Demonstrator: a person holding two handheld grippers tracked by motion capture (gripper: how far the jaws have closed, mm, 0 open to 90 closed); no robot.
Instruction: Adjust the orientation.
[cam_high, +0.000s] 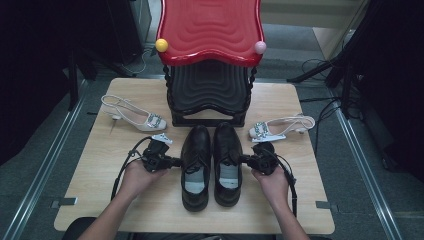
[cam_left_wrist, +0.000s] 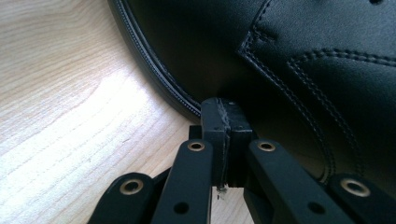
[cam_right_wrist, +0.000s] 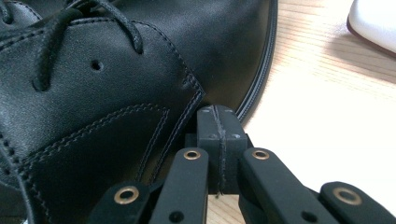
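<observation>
Both grippers have their jaws pressed together on nothing: left gripper (cam_high: 176, 162) tips touch the outer side of the left black shoe (cam_high: 196, 165), right gripper (cam_high: 243, 159) tips touch the right black shoe (cam_high: 227, 162). Shoes stand side by side mid-table (cam_high: 100, 200), toes toward twelve o'clock, below the red stool (cam_high: 210, 30).

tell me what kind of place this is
Probably a lab or studio set up for recording, not a home: a small wooden table on grey carpet, dark stands and loose cables around it, and shoes arranged beside a red shoe rack.
</observation>
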